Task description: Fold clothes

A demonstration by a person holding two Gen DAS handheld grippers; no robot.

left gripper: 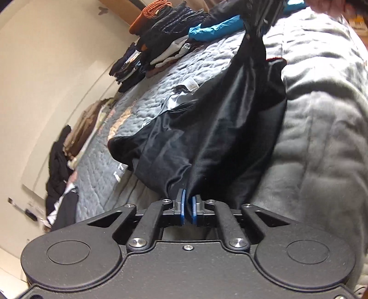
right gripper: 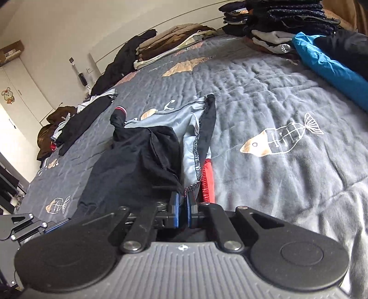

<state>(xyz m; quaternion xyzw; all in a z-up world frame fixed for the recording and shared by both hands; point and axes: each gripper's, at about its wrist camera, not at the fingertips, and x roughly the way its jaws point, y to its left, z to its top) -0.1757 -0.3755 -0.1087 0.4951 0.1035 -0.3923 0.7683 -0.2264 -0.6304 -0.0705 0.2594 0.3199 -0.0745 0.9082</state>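
A black garment point(left gripper: 220, 128) with grey lining and red trim lies stretched across the grey quilted bed point(left gripper: 322, 138). My left gripper point(left gripper: 188, 200) is shut on one black edge of it, cloth pinched between the blue pads. At the top of the left wrist view, the right gripper point(left gripper: 262, 20) holds the garment's far end. In the right wrist view, my right gripper point(right gripper: 183, 199) is shut on the black garment point(right gripper: 138, 165) at a seam where grey lining point(right gripper: 191, 128) and a red strip point(right gripper: 208, 179) meet. The left gripper's linkage point(right gripper: 25, 225) shows at the lower left there.
Stacks of folded dark clothes point(right gripper: 283, 20) and a blue garment point(right gripper: 326, 66) sit at the bed's far side. Beige folded items point(right gripper: 174, 43) and loose dark clothes point(right gripper: 92, 110) lie along the wall side. A fish-skeleton print point(right gripper: 280, 138) marks the bedspread.
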